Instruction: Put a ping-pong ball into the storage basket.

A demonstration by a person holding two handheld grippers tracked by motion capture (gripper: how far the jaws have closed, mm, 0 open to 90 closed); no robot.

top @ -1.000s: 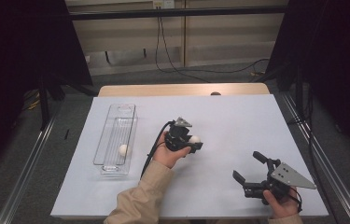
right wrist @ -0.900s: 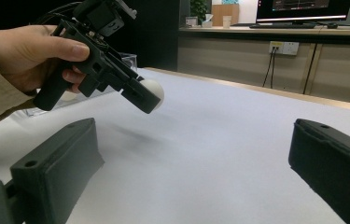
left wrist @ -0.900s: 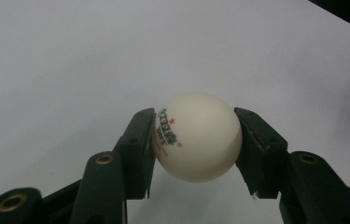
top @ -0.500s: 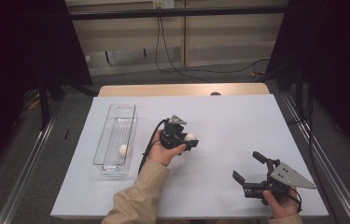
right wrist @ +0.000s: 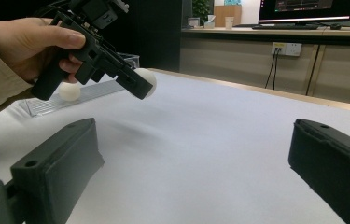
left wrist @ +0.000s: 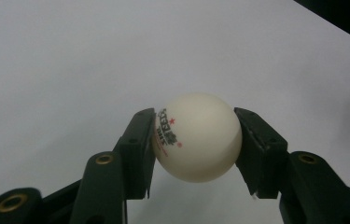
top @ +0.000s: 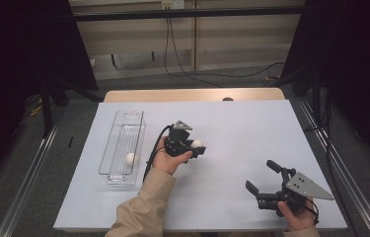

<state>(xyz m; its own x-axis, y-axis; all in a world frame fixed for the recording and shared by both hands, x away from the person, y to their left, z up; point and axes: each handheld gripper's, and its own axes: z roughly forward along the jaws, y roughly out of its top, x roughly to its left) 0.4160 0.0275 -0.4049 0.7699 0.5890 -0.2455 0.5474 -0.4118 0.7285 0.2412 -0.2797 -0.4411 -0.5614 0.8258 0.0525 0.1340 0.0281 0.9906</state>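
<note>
Two black pads of the left gripper point(left wrist: 196, 140) clamp a white ping-pong ball point(left wrist: 197, 136) at its widest part, one pad on each side, so the round ball cannot roll out; the printed logo sits by one pad. Seen from above, this left gripper point(top: 195, 147) is carried clear of the white table sheet point(top: 251, 128), just to the right of the clear plastic tray point(top: 115, 143), and the ball point(top: 197, 143) shows at its tip, pointing away from the tray. The grip is likely kept tight because the ball is being carried rather than set down.

Inside the tray a second white ball point(top: 131, 158) lies toward its near end, which suggests the tray is where the balls are collected; its long narrow walls would stop them rolling off. From the right gripper view, the left gripper point(right wrist: 140, 86) hangs above the sheet with the tray point(right wrist: 51, 103) behind it.

Well to the right of the tray, near the table's front edge, the right gripper point(top: 261, 183) rests low with its jaws spread wide and nothing between them, probably parked out of the way while the other hand works.
</note>
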